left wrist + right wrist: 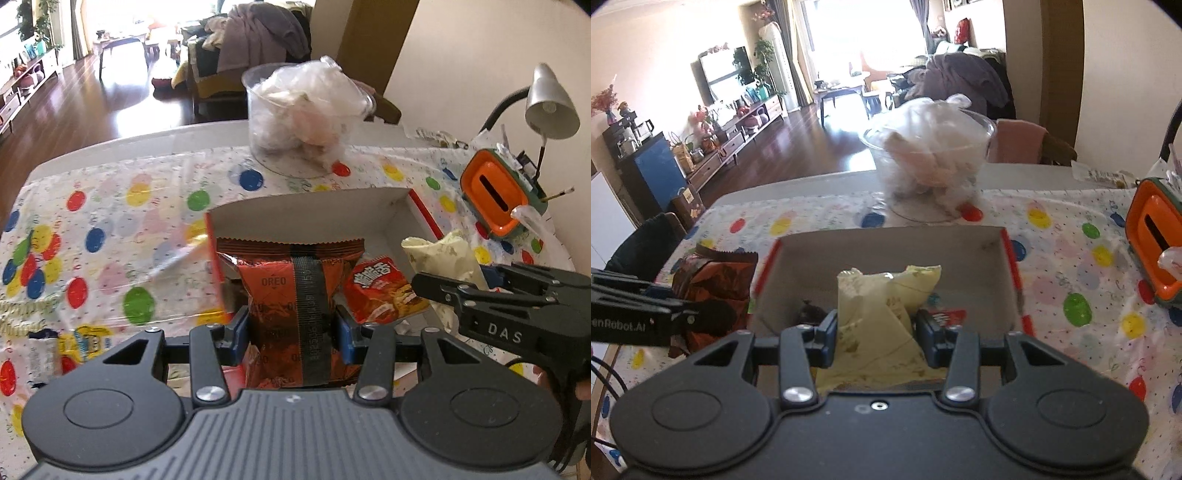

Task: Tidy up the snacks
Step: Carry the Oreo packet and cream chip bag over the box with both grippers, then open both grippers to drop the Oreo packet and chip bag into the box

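My left gripper (291,332) is shut on a dark red Oreo packet (291,291) and holds it over the near left part of an open cardboard box (314,206) with red sides. A small red snack packet (384,291) lies in the box. My right gripper (875,332) is shut on a pale yellow snack bag (886,295) over the near part of the same box (886,243). The Oreo packet also shows at the left in the right wrist view (713,284), and the yellow bag at the right in the left wrist view (443,258).
A clear plastic tub (306,114) stuffed with plastic bags stands behind the box. An orange and green holder (495,195) and a grey desk lamp (550,103) stand at the right. A yellow packet (85,343) lies on the balloon-print tablecloth (110,221) at the near left.
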### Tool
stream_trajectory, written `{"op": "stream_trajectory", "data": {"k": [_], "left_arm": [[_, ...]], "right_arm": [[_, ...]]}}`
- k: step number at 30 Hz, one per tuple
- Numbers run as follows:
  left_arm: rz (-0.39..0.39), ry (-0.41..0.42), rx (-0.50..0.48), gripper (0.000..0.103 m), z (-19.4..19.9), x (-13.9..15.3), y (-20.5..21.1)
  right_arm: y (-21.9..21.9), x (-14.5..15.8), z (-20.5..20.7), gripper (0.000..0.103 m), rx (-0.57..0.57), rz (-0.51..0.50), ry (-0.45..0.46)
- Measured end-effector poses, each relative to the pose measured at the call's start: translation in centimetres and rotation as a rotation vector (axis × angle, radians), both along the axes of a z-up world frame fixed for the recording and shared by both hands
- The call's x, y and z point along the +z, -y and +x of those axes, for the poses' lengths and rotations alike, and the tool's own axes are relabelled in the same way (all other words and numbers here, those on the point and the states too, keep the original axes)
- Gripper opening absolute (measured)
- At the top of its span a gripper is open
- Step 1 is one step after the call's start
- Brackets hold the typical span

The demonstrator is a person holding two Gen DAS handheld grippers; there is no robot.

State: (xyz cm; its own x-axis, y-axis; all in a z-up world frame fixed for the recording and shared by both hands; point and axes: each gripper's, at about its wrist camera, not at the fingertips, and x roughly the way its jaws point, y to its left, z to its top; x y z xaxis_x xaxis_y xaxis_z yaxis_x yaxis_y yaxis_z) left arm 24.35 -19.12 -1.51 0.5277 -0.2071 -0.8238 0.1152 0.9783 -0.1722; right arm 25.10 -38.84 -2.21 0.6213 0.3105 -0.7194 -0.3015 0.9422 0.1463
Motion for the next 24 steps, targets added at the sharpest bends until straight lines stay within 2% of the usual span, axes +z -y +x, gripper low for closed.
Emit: {"op": "stream_trajectory", "data": {"k": [10,24], "left_arm": [[0.047,-0.079,0.023,0.046,4.6,-2.9,3.4],[0.104,-0.251,0.001,0.046,10.0,-7.1,5.4]], "right_arm": [[2.0,-2.7,4.9,0.042,0.023,-0.026,-0.086],[0.8,-6.1,10.0,0.042,0.096,-0.067,-0.208]]}}
